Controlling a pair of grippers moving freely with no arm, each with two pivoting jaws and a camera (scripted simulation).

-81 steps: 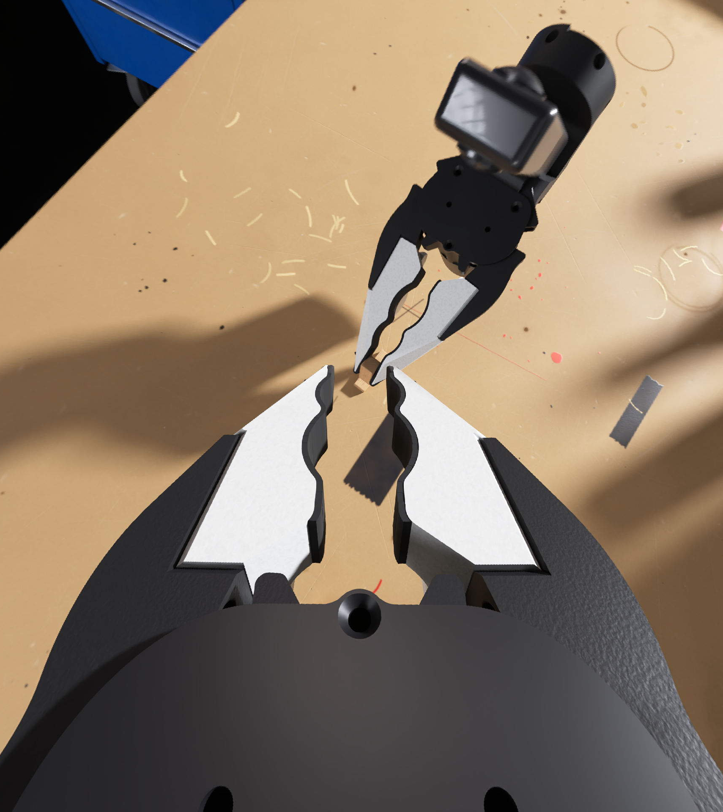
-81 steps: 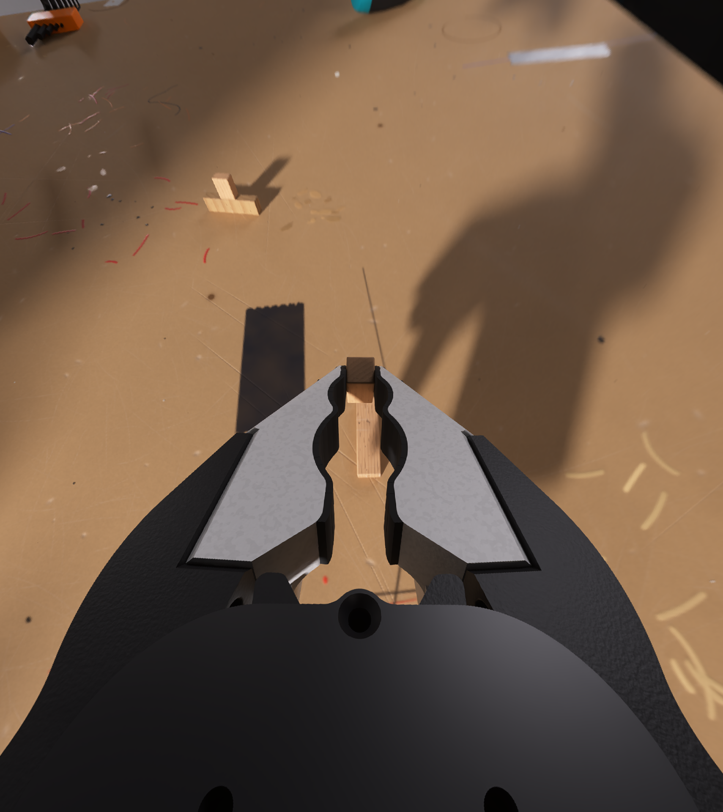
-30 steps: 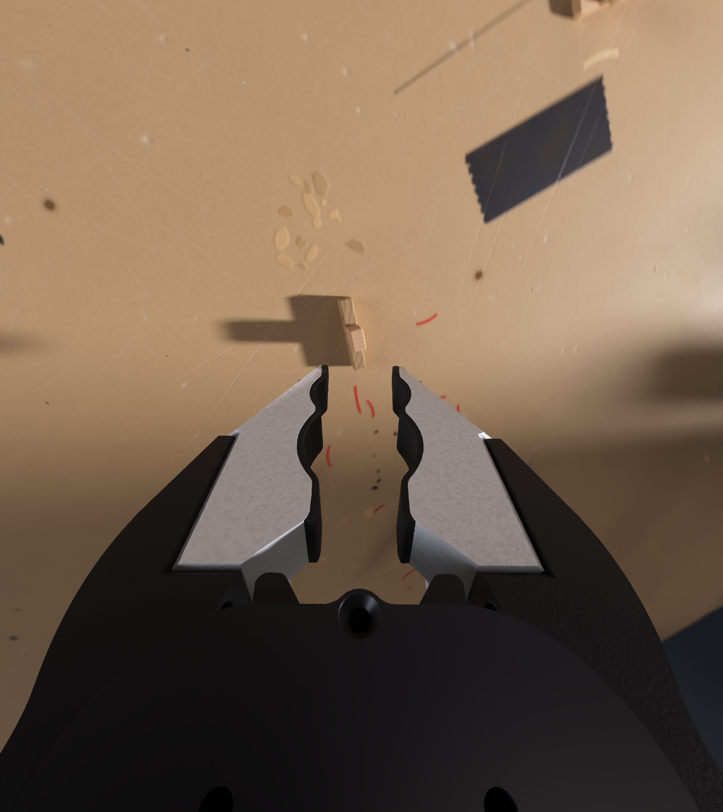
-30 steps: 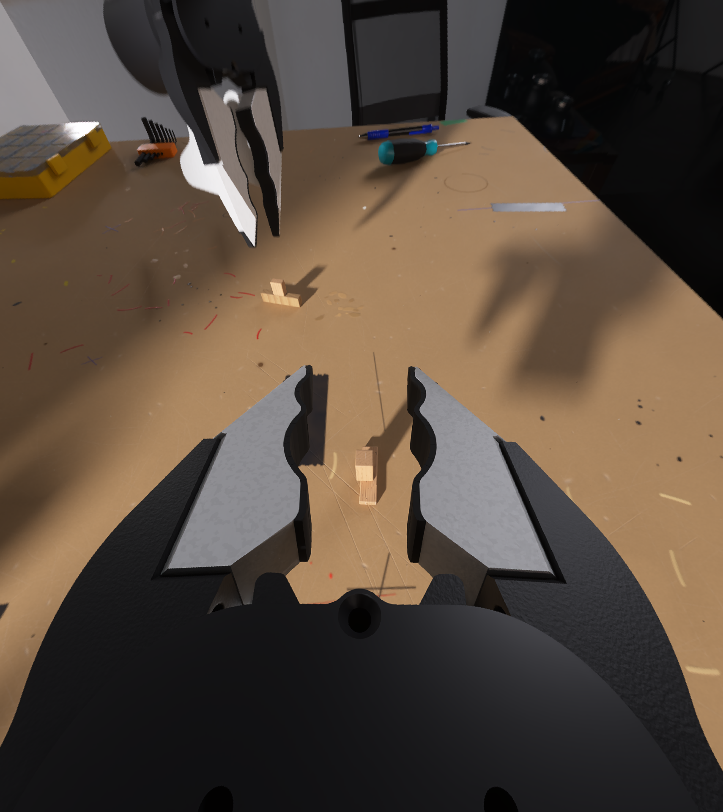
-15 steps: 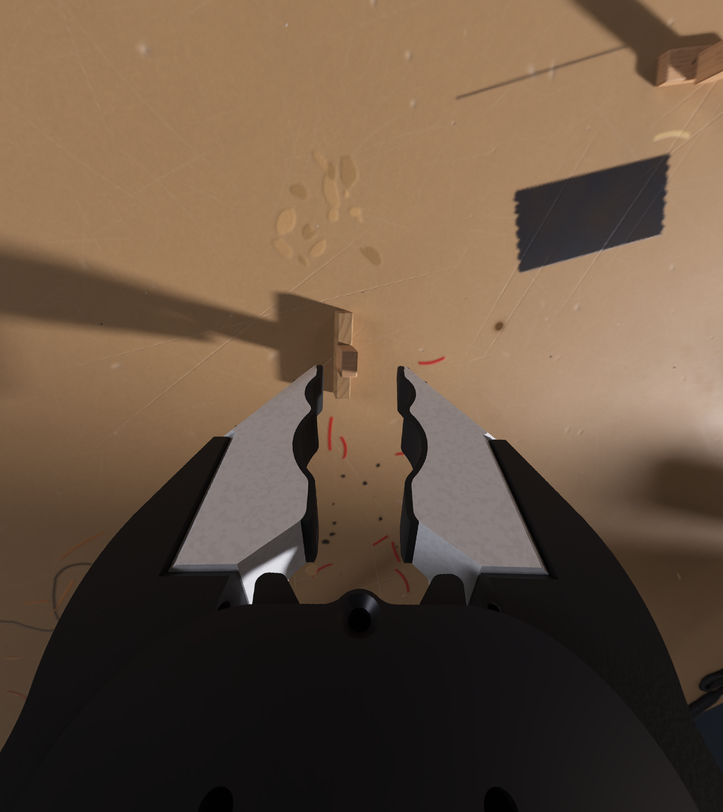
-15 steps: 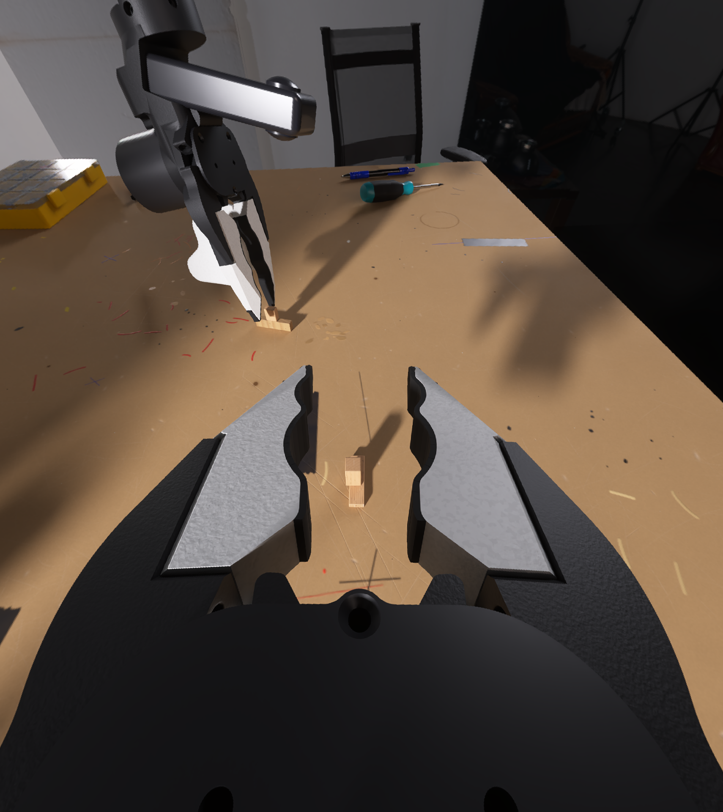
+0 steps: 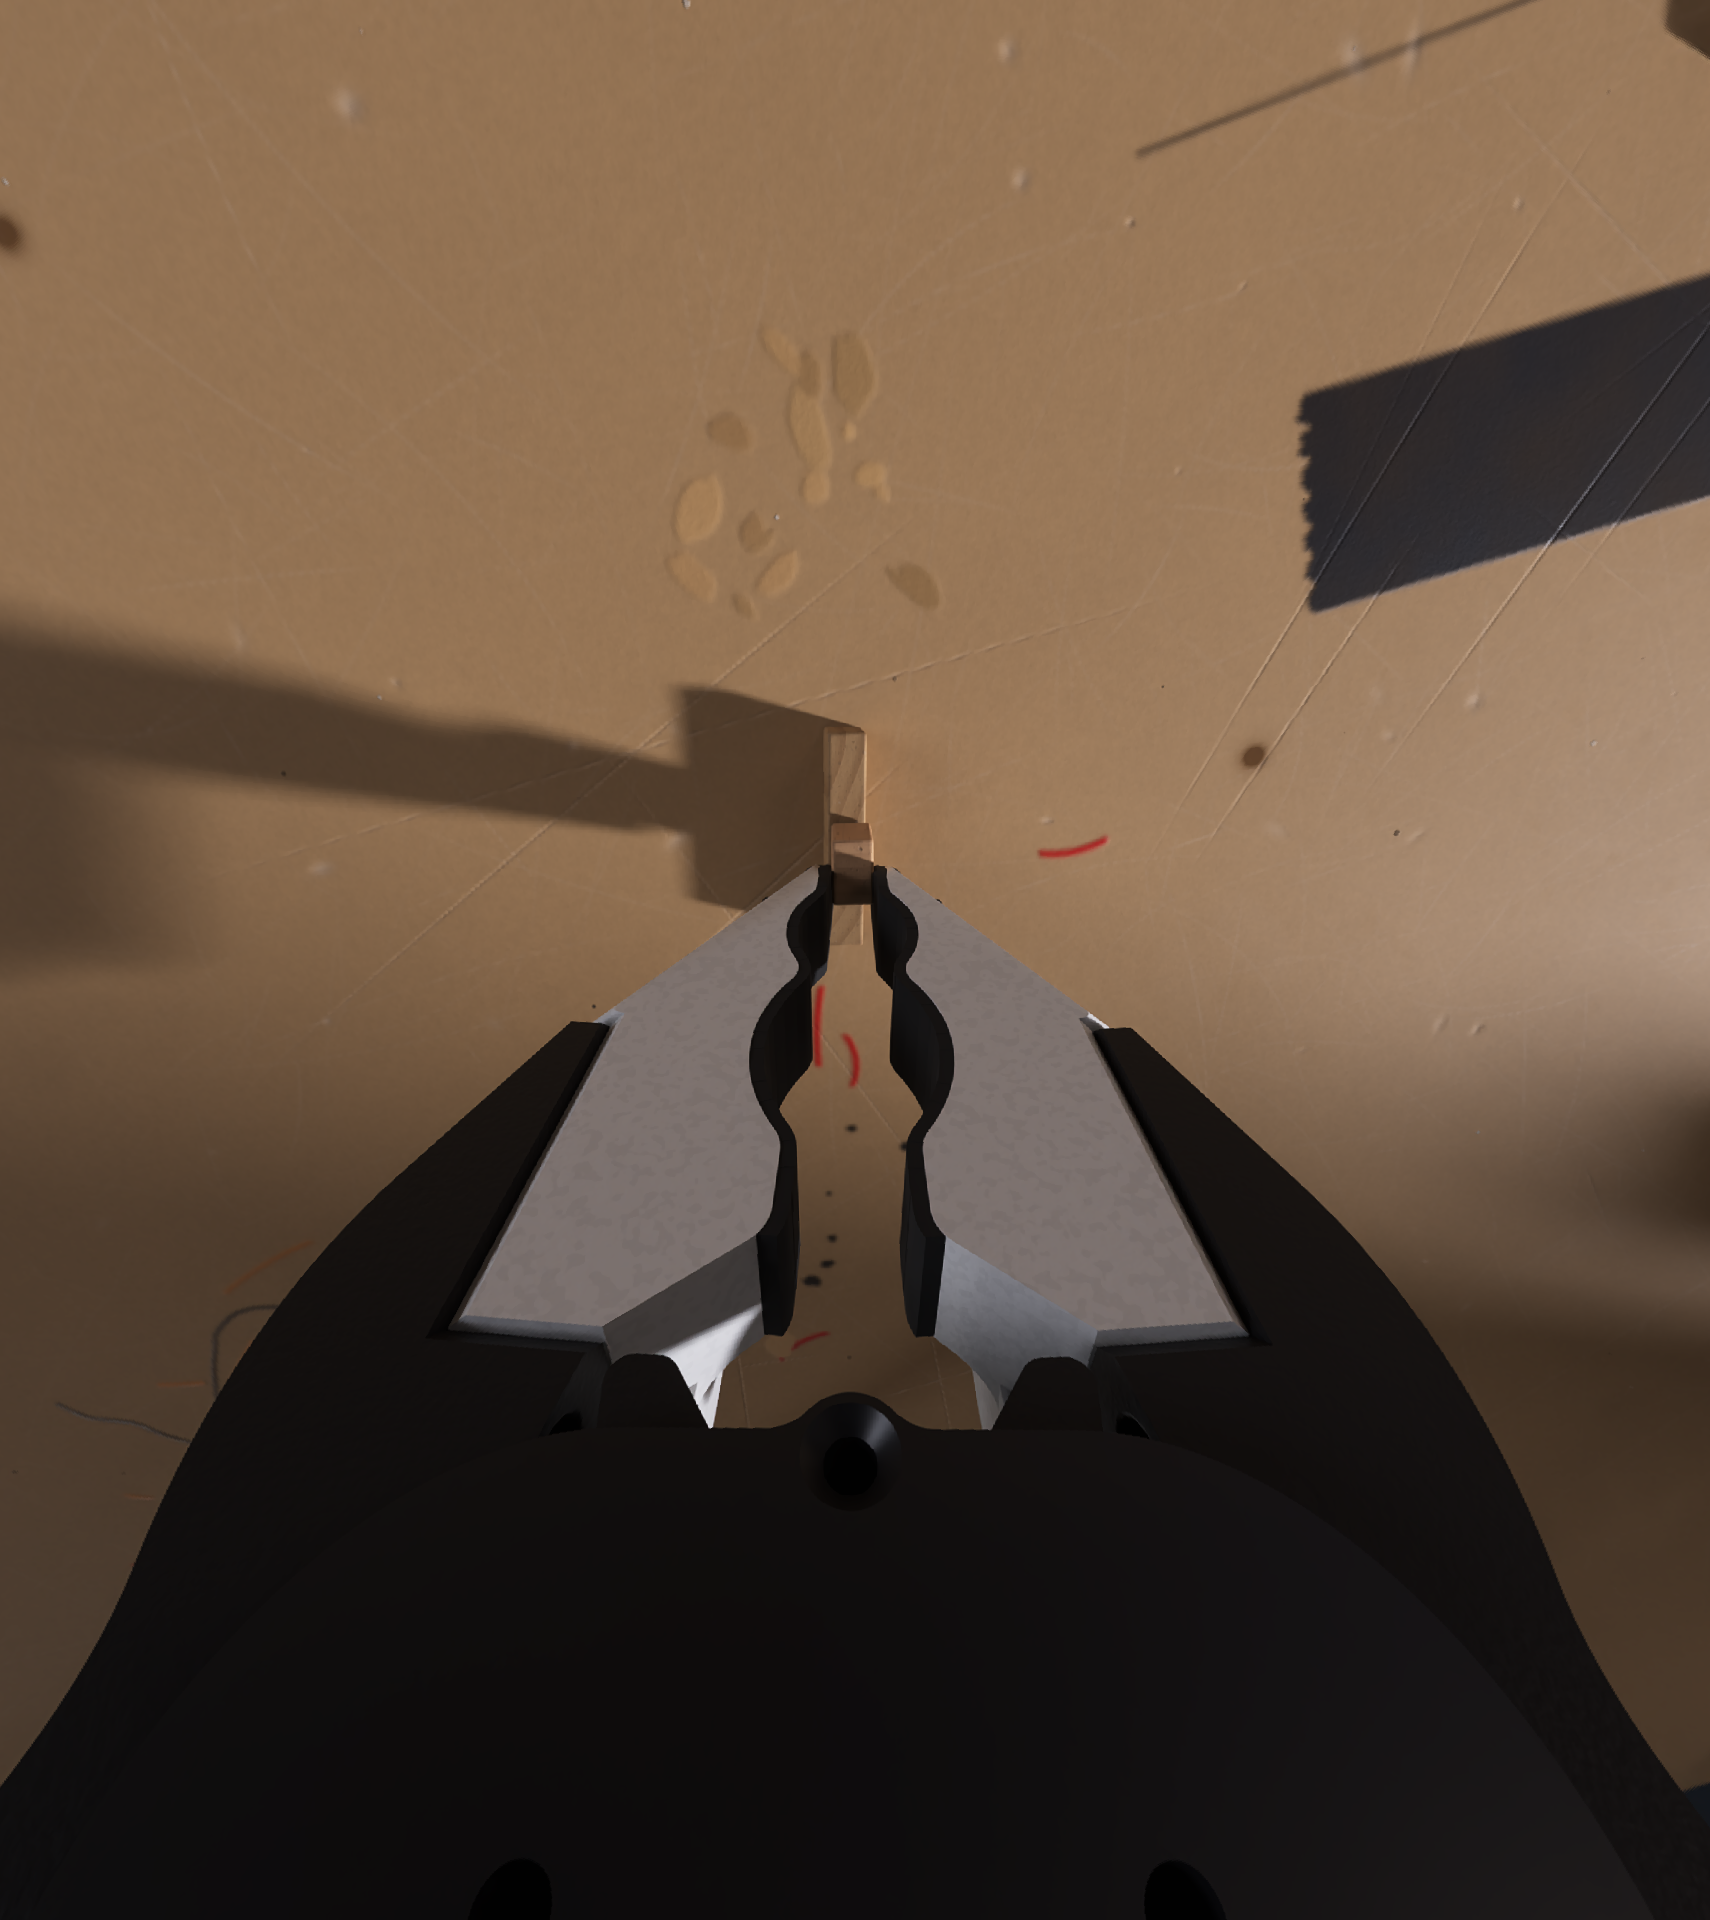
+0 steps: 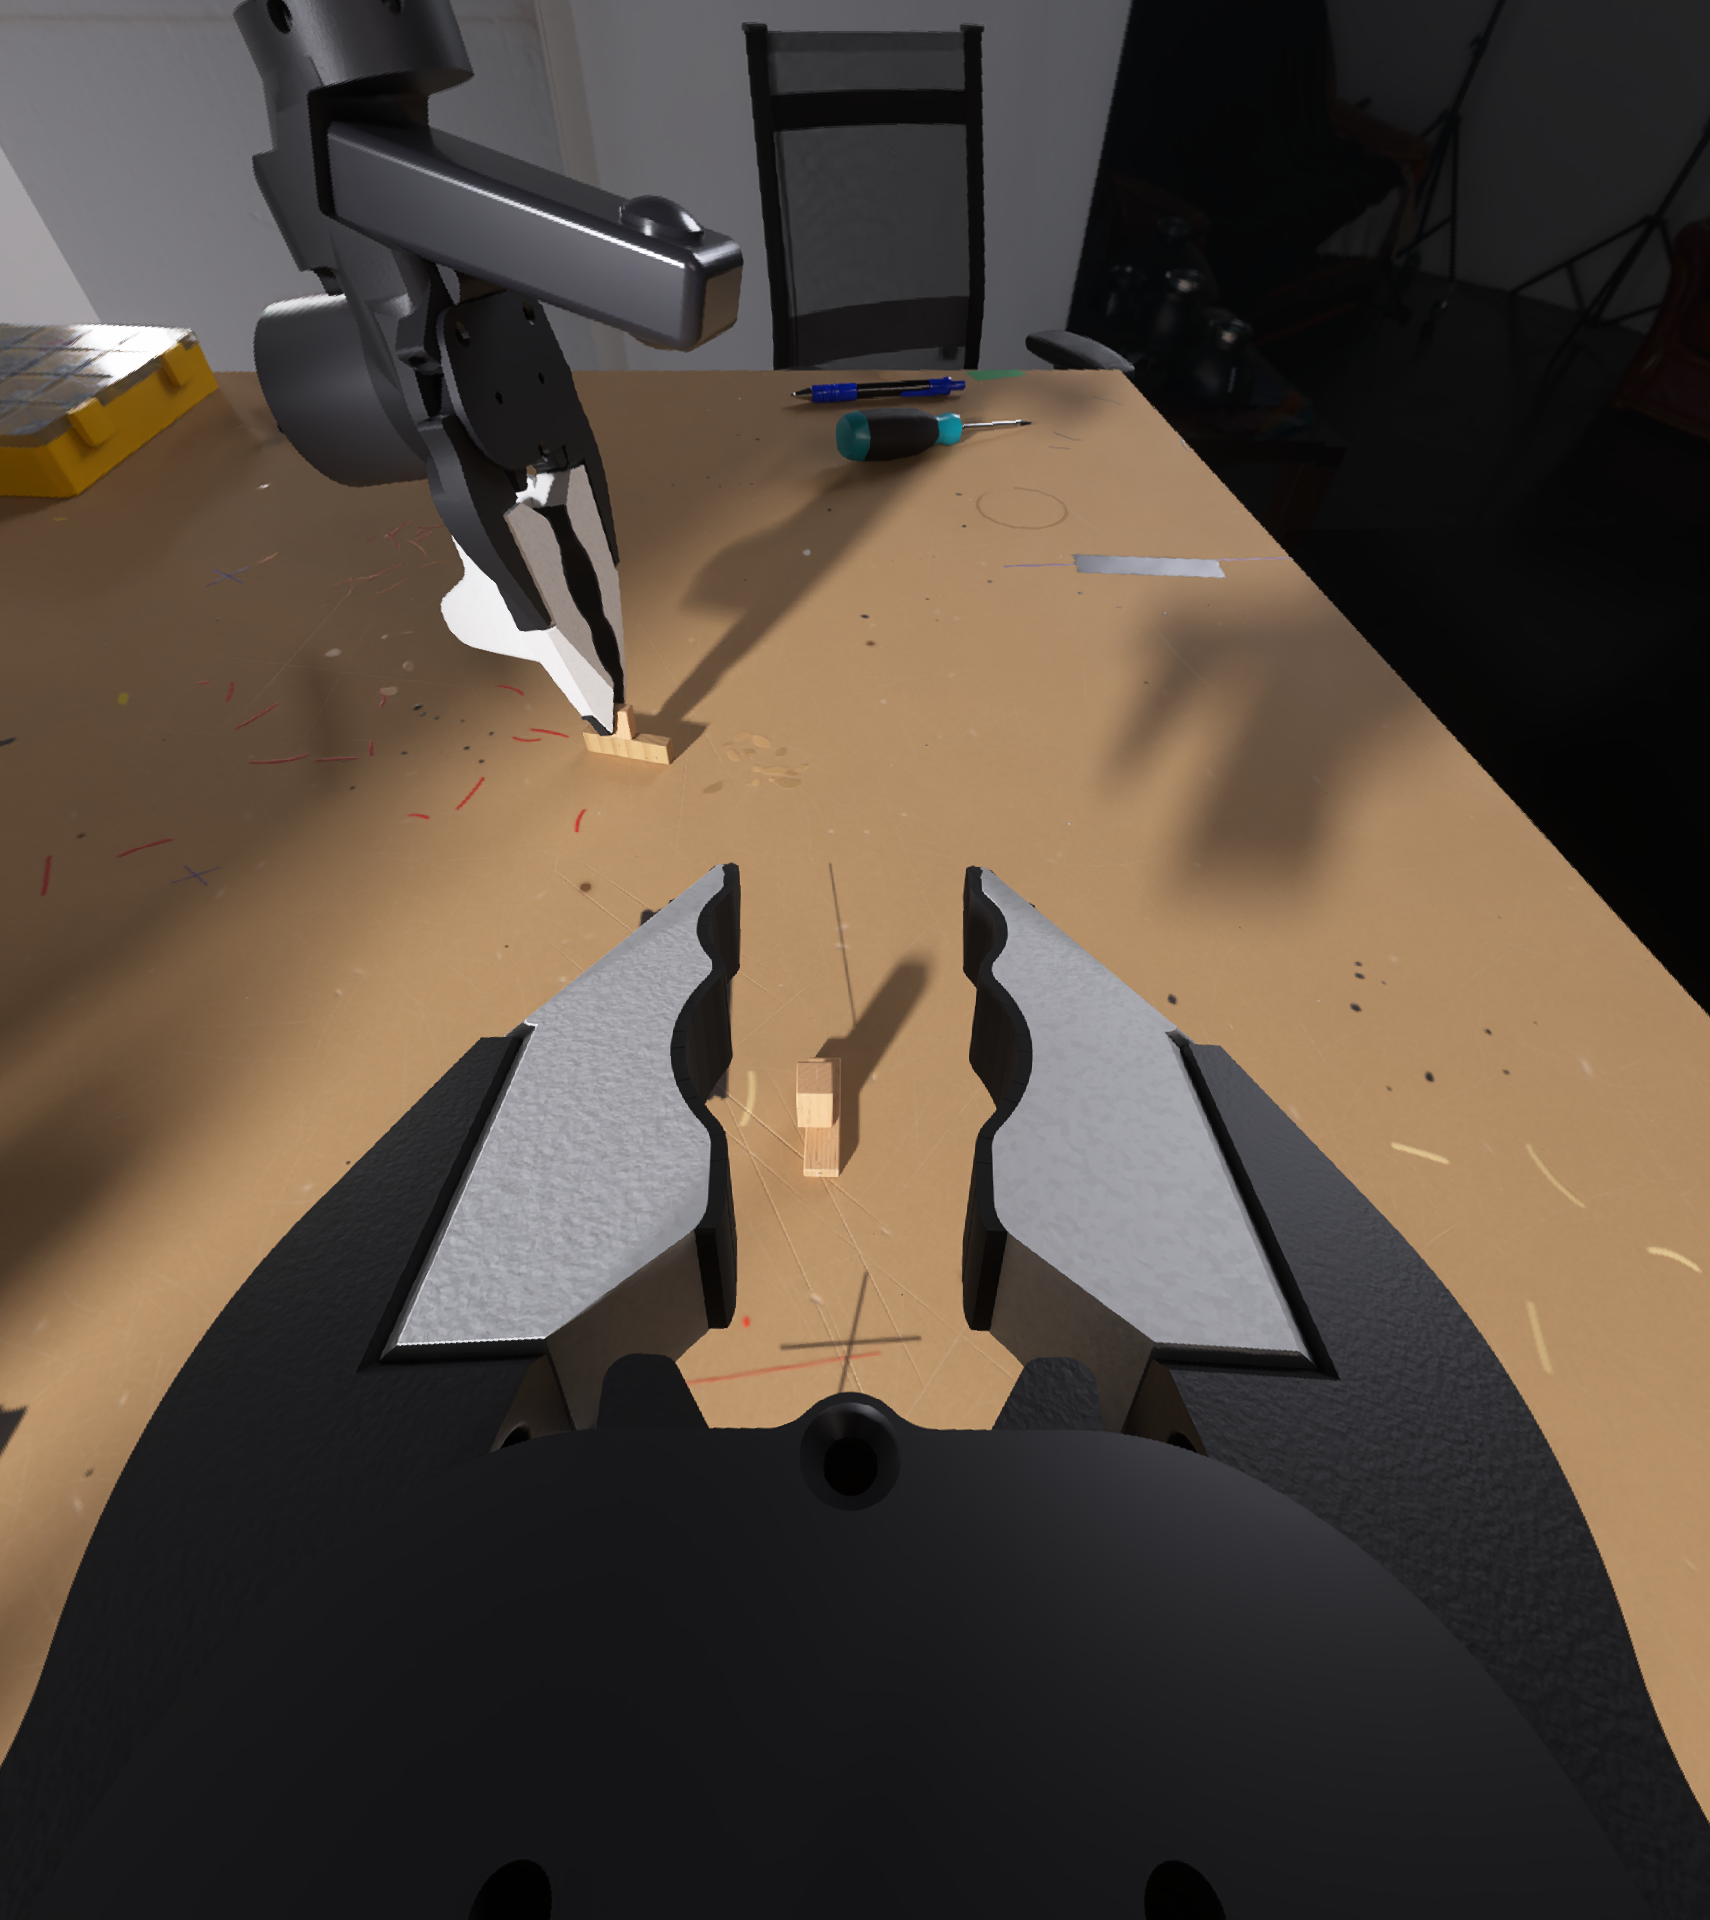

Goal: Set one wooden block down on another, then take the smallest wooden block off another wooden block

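In the left wrist view my left gripper (image 7: 851, 888) is shut on the smallest wooden block (image 7: 851, 847), which still stands on a flat wooden block (image 7: 846, 774) on the table. The right wrist view shows the same: the left gripper (image 8: 610, 712) pinches the small block (image 8: 625, 720) on its flat block (image 8: 645, 748). My right gripper (image 8: 851, 883) is open and empty, held above the table. Below, between its fingers, a wooden cube (image 8: 816, 1091) rests on one end of a long flat block (image 8: 822, 1155).
The tan table (image 8: 1090, 790) drops off along its right edge. At the back lie a yellow parts box (image 8: 40, 416), a screwdriver (image 8: 898, 433) and a blue pen (image 8: 877, 391), with a chair (image 8: 866, 197) behind. Black tape (image 7: 1526, 436) is stuck right of the left gripper.
My right gripper let go of the cube on the long block, opened and drew back. My left gripper moved to the other stack, came down and shut on the smallest block.
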